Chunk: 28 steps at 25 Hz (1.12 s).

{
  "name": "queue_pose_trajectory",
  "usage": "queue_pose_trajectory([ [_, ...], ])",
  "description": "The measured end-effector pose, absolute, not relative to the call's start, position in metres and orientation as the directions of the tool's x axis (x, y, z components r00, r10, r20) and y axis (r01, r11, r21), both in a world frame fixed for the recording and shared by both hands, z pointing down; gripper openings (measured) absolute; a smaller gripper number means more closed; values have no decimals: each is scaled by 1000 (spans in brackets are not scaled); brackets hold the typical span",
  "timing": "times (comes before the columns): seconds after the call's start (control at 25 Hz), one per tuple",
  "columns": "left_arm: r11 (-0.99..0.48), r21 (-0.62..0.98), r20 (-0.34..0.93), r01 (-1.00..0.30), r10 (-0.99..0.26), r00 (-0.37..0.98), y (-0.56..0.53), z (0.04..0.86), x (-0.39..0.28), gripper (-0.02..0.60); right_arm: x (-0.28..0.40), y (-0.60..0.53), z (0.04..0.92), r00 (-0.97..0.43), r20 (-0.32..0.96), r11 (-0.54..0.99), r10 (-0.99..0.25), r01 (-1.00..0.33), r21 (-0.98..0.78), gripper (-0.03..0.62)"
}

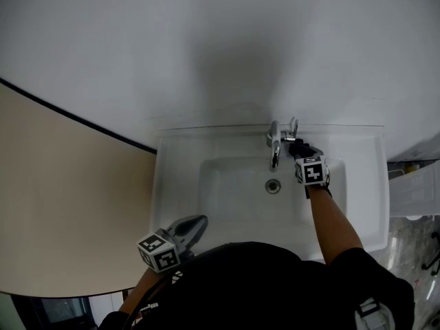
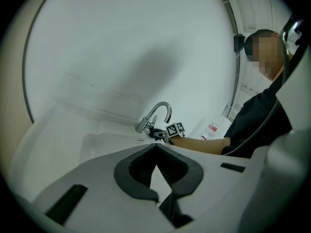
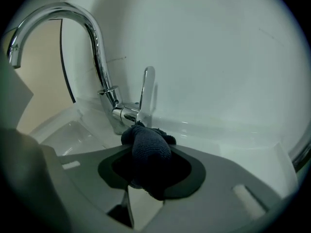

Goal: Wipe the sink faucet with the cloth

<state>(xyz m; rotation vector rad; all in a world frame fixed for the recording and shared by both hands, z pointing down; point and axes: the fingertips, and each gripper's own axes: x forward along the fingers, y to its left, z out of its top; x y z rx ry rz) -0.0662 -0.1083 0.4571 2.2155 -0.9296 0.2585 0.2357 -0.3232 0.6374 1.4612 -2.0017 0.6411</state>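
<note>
A broad white sink (image 1: pixel 180 184), smooth and glossy, is set against a pale wall. From its back ledge the faucet (image 3: pixel 93 38) rises: rigid polished chrome, with a slim arched spout and an upright flat lever (image 3: pixel 148 89). It is judged slippery. The left gripper (image 1: pixel 198 223) is held idle over the sink's near left corner, jaws together on nothing. The cloth (image 3: pixel 146 147), dark, soft, knitted and bunched, is clamped in the right gripper (image 1: pixel 295 150), its tip at the faucet's base; being limp, it is best gripped by its bunched middle
</note>
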Motion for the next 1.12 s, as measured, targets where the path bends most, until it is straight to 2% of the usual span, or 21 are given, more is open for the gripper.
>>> queue_pose_trajectory([
  [0.44, -497, 534, 431, -684, -536, 726, -109, 459, -60, -8, 151, -329, 636, -360, 687, 451, -631, -891, -52, 127],
  [0.8, -486, 537, 419, -689, -556, 718, -114, 458, -69, -8, 209, -326, 634, -286, 690, 363, -664, -931, -37, 130],
  [1.0, -493, 542, 407, -681, -554, 726, -116, 459, -68, -8, 222, -318, 624, -316, 676, 336, -666, -936, -107, 130],
  [1.12, -478, 550, 402, -684, -567, 719, -117, 461, -77, -8, 228, -313, 590, -347, 607, 350, -714, -929, -119, 130],
])
